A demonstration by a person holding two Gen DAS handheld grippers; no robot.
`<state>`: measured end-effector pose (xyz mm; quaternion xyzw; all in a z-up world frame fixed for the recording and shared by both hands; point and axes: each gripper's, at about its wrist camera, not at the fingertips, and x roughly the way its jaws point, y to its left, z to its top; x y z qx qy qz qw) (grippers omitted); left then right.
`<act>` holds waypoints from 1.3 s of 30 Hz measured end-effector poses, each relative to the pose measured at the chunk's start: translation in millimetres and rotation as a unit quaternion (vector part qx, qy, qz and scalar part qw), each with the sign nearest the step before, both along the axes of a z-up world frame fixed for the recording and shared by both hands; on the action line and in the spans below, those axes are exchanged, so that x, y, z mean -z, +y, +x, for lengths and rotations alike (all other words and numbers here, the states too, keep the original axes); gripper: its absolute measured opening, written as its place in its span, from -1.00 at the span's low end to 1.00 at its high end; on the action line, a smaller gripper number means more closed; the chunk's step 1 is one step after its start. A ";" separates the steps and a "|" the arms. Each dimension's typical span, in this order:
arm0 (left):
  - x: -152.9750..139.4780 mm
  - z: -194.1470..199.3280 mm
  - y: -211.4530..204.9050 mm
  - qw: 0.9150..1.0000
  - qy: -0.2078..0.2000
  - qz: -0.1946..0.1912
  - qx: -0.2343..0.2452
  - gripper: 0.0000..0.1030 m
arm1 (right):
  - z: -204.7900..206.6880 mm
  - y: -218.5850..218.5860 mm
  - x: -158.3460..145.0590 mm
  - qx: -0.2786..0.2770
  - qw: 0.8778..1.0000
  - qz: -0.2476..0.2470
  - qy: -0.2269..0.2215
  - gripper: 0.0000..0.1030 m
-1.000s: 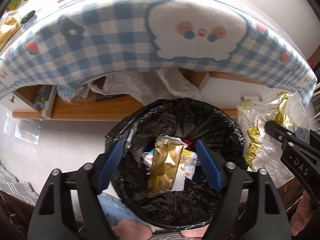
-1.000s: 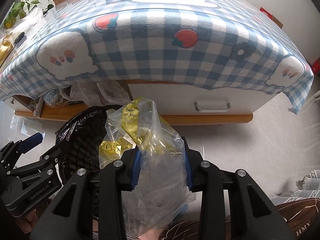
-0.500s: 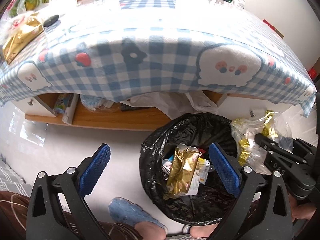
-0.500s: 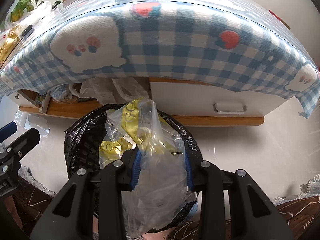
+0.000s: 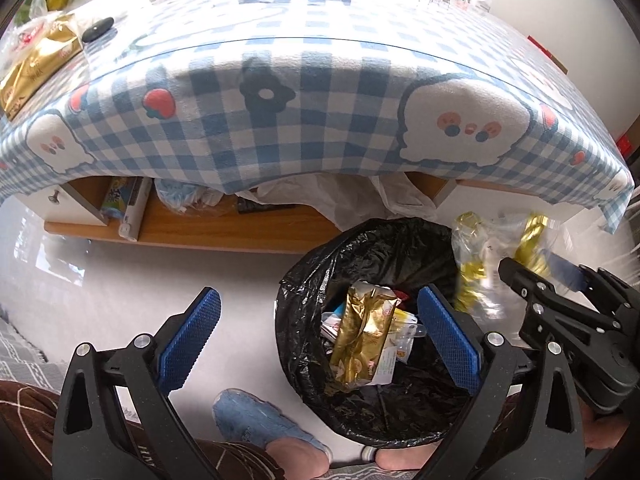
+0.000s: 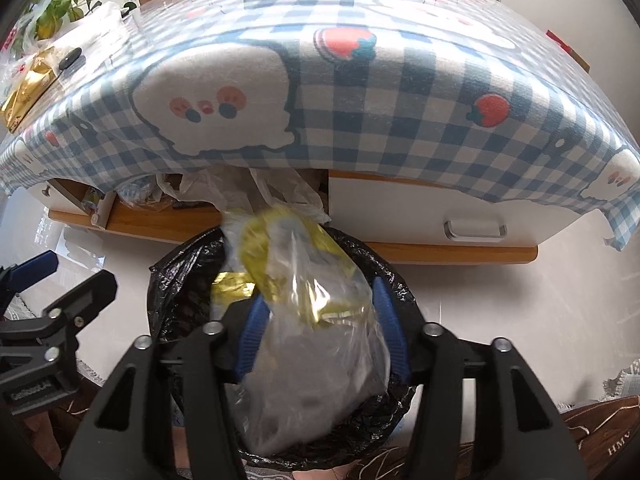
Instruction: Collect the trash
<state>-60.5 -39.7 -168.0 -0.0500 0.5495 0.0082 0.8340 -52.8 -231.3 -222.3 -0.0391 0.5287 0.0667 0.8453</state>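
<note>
The left gripper (image 5: 320, 334) stands with its jaws wide and nothing between them. Its blue pads (image 5: 191, 335) are over the floor (image 5: 160, 280) and the near edge of the bin (image 5: 316, 280).

The bin has a black liner and stands on the floor just in front of the table (image 5: 320, 100), near a person's feet (image 5: 280, 432). Inside it lie a gold packet (image 5: 364, 336) and some smaller wrappers (image 5: 402, 344).

The right gripper (image 6: 320, 328) is over the bin. Its jaws have just been opening, and a clear bag (image 6: 308, 344) with gold wrappers inside is between them. The bag is blurred. The pads (image 6: 390, 332) stand apart from the bag on the right side; on the left side I cannot tell if the pad touches it.

On the table is a blue checked cloth (image 6: 360, 120) with strawberries. At its far left corner lie 1 more gold packet (image 5: 36, 68) and a dark oval thing (image 5: 98, 29).
</note>
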 end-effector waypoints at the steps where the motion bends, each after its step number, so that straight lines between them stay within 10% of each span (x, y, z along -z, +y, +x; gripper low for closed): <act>1: -0.6 0.8 -0.3 1.000 -0.001 -0.003 -0.001 0.88 | -0.5 -0.5 -3.6 -0.001 1.000 0.002 -0.004 0.26; 12: -73.5 -19.2 -6.9 0.997 -0.070 -0.018 0.016 0.88 | -28.6 -35.5 -82.7 0.014 0.996 0.023 -0.081 0.85; 23: -141.9 -69.2 -17.5 0.991 -0.127 -0.017 0.032 0.88 | -87.5 -44.7 -150.1 0.019 0.989 0.025 -0.146 0.85; 39: -144.5 -80.5 -21.5 0.991 -0.128 -0.014 0.036 0.88 | -109.7 -45.5 -163.2 0.015 0.987 0.025 -0.160 0.85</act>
